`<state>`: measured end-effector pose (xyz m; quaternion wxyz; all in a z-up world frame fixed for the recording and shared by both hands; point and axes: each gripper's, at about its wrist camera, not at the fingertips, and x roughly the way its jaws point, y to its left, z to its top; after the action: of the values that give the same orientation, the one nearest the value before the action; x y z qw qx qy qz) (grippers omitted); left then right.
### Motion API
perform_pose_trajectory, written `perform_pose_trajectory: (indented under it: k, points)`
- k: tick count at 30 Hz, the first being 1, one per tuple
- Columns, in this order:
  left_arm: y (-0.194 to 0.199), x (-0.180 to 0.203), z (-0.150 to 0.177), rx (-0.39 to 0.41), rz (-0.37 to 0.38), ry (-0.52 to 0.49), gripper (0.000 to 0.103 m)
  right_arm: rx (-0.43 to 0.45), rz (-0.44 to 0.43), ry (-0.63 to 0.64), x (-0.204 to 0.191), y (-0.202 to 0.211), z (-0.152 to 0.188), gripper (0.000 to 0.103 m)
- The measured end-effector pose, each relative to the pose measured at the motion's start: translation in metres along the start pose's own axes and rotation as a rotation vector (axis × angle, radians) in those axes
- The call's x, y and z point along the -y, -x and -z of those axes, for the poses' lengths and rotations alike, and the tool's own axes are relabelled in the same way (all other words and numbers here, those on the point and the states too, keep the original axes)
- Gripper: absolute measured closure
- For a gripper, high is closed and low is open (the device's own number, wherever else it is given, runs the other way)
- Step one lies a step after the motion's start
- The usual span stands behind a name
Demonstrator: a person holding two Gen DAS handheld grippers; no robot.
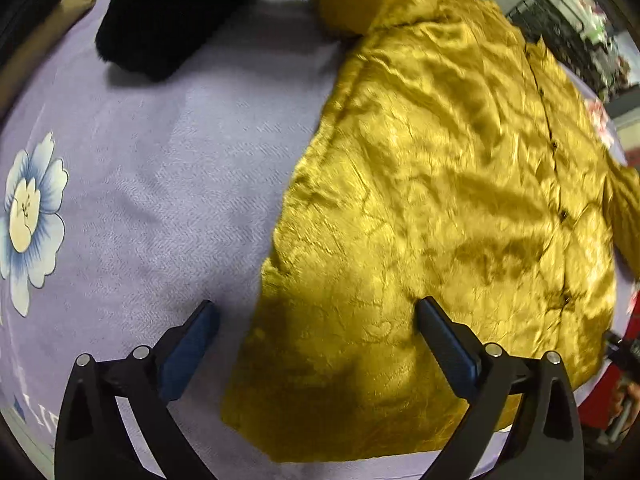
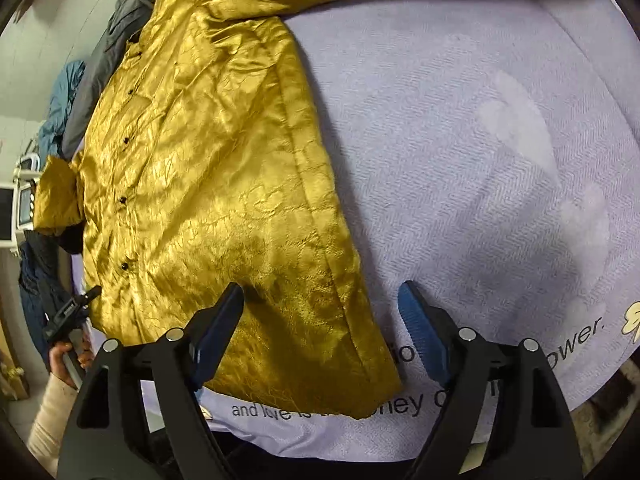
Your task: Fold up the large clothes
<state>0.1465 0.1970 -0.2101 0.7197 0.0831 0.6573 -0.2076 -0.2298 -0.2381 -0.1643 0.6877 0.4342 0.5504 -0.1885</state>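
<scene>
A shiny gold button-front jacket (image 1: 440, 184) lies spread flat on a lavender bed sheet (image 1: 172, 168). My left gripper (image 1: 316, 312) is open and empty, hovering over the jacket's near-left hem corner. In the right wrist view the same jacket (image 2: 208, 168) lies at left on the sheet (image 2: 480, 160), its black buttons facing up. My right gripper (image 2: 320, 296) is open and empty over the jacket's near-right hem edge. The left gripper (image 2: 74, 312) shows small at the far left there, held in a hand.
A black fuzzy garment (image 1: 168, 16) lies on the far part of the bed. Grey and blue clothes (image 2: 112, 40) are piled past the jacket's collar. The sheet has a blue flower print (image 1: 32, 220) and printed text (image 2: 320, 408) near its front edge.
</scene>
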Motion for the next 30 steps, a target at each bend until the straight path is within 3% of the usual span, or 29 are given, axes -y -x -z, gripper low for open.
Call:
perform_pose_trajectory:
  k: [4,6,8,9,11,14,22,26,30]
  points:
    - [0.0,0.012,0.004,-0.038,0.016,-0.048,0.009,-0.043,-0.013,0.055,-0.011,-0.006,0.007,0.028]
    - [0.0,0.019,0.008,-0.047,0.003,-0.074,0.02,-0.045,0.026,0.098,-0.015,-0.009,0.011,0.045]
    - [0.002,0.028,0.01,-0.052,-0.027,-0.101,0.041,-0.04,0.047,0.118,-0.015,-0.009,0.013,0.065]
    - [0.004,0.032,0.012,-0.054,-0.021,-0.111,0.047,-0.044,0.031,0.108,-0.013,-0.008,0.013,0.074]
    - [0.008,0.036,0.015,-0.058,0.006,-0.113,0.068,-0.038,0.0,0.088,-0.007,-0.005,0.014,0.082]
    - [0.016,0.045,0.022,-0.046,0.009,-0.133,0.084,-0.026,-0.018,0.096,-0.004,0.0,0.015,0.089]
    - [0.041,0.061,0.049,-0.029,0.053,-0.179,0.09,0.006,-0.028,0.101,-0.005,0.027,0.018,0.094]
    - [0.041,0.057,0.05,-0.07,0.067,-0.199,0.09,-0.008,-0.01,0.103,0.011,0.043,0.018,0.094]
    - [0.042,0.056,0.077,-0.114,0.075,-0.197,0.087,-0.044,0.023,0.086,0.026,0.044,0.021,0.094]
